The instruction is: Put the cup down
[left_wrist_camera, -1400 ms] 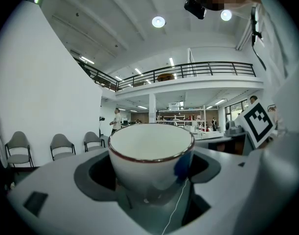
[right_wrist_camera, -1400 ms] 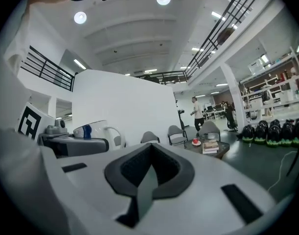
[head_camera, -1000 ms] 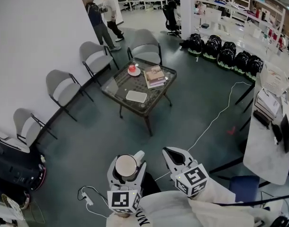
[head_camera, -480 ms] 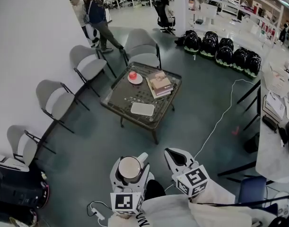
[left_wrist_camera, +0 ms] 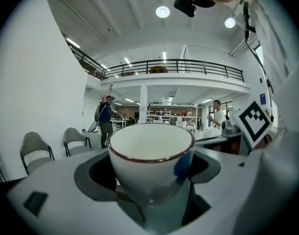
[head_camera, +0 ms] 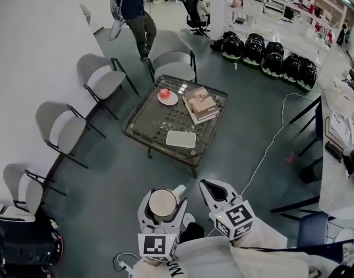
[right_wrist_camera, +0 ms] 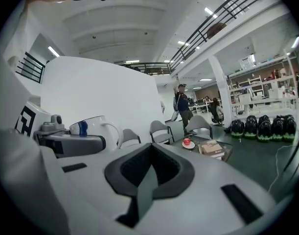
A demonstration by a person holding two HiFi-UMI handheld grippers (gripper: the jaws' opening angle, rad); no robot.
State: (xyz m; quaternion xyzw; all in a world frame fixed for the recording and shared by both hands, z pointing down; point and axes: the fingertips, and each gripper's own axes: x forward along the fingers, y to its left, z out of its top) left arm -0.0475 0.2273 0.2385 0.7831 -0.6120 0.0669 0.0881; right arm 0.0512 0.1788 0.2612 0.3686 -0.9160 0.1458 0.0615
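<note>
A white cup (head_camera: 163,204) with a dark red rim and a blue mark sits upright between the jaws of my left gripper (head_camera: 163,197), which is shut on it. It is held low in the head view, well short of the glass coffee table (head_camera: 149,119). In the left gripper view the cup (left_wrist_camera: 151,153) fills the middle and hides the jaw tips. My right gripper (head_camera: 208,185) hangs beside it, jaws shut, nothing in them. The right gripper view shows its own closed jaws (right_wrist_camera: 149,177) and the cup (right_wrist_camera: 93,126) with its handle off to the left.
On the table lie a saucer with a red object (head_camera: 167,96), a stack of books (head_camera: 201,104) and a white pad (head_camera: 181,139). Grey chairs (head_camera: 98,77) line the wall at left. A person (head_camera: 133,10) walks at the back. A white cable (head_camera: 269,143) crosses the floor; a desk (head_camera: 338,172) stands at right.
The head view has shifted so the table sits nearer and more central. The person at the back has walked to the right. Both grippers keep their pose, with the cup still held.
</note>
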